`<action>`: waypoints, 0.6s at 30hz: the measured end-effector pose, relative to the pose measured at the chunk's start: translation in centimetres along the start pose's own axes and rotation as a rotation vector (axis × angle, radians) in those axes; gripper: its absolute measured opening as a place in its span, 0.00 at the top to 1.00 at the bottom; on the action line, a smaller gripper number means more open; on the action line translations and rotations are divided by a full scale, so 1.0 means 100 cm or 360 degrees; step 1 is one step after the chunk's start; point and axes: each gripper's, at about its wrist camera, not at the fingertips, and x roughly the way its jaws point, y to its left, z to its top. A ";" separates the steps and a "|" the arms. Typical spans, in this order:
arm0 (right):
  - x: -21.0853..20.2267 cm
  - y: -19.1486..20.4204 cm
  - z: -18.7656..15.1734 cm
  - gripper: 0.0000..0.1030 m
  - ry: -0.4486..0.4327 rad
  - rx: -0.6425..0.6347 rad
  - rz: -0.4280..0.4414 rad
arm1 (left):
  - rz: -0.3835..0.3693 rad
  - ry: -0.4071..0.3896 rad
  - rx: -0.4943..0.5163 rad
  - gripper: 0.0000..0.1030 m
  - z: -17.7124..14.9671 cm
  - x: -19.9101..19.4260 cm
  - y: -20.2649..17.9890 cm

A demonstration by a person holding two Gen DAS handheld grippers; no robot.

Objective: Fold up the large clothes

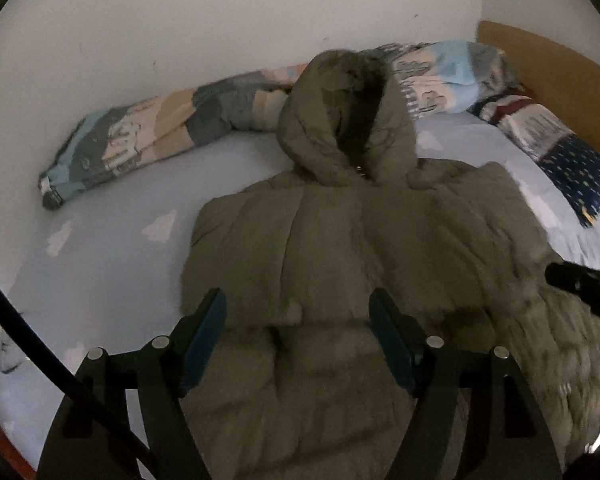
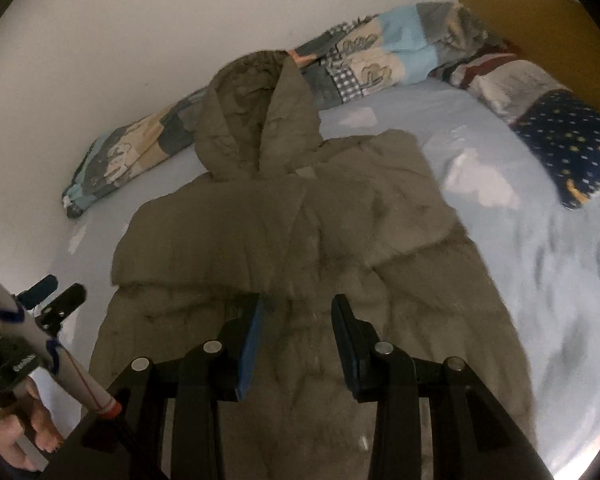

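Room, left wrist view: white wall (image 1: 220, 12) behind a bed with a pale blue sheet (image 1: 112, 264) printed with faint white cloud shapes; a tan headboard (image 1: 548, 76) stands at the right.
Bedding, left wrist view: a rolled patchwork quilt (image 1: 148, 140) lies along the wall, and a navy pillow with small light dots (image 1: 580, 176) rests by the headboard.
Coat, left wrist view: an olive puffer coat (image 1: 340, 240) lies flat in the middle of the bed, hood (image 1: 340, 120) toward the wall, both sleeves folded in over the chest.
Left gripper, left wrist view: left gripper (image 1: 298, 336) hovers over the coat's waist, fingers spread wide, nothing between them.
Right gripper, left wrist view: a dark blurred tip of the right gripper (image 1: 580, 288) enters at the right edge over the coat's side.
Right gripper, right wrist view: right gripper (image 2: 298, 340) hangs above the coat (image 2: 300, 220), fingers partly apart, pinching nothing.
Person, right wrist view: a hand (image 2: 20, 428) at lower left grips the other tool's handle, whose fingers sit beside the coat's edge.
Writing: none can be read on coat, quilt or tools; blur hides fine print.
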 end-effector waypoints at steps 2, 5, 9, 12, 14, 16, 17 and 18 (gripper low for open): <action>0.022 0.003 0.010 0.63 0.0008 -0.0002 -0.0013 | 0.0031 0.0025 -0.0060 0.29 0.003 0.029 0.005; 0.054 0.003 0.019 0.63 0.0035 -0.0029 -0.0051 | 0.0062 0.0148 -0.0067 0.29 0.006 0.064 0.006; 0.096 0.001 0.022 0.63 0.0190 0.0001 -0.0099 | 0.0005 0.0335 -0.0150 0.28 -0.005 0.095 0.014; 0.114 0.000 0.020 0.63 0.0251 0.0017 -0.0133 | -0.0019 0.0375 -0.0225 0.24 -0.005 0.103 0.020; 0.119 0.001 0.020 0.62 0.0257 0.0009 -0.0151 | -0.0011 0.0383 -0.0228 0.24 -0.003 0.104 0.019; 0.124 0.003 0.020 0.62 0.0260 0.0015 -0.0171 | -0.0006 0.0365 -0.0223 0.24 -0.001 0.098 0.017; 0.124 0.004 0.020 0.62 0.0259 0.0005 -0.0180 | -0.0016 0.0328 -0.0224 0.24 0.002 0.092 0.017; 0.123 0.004 0.021 0.62 0.0256 0.0004 -0.0182 | -0.0028 0.0291 -0.0226 0.24 0.005 0.088 0.016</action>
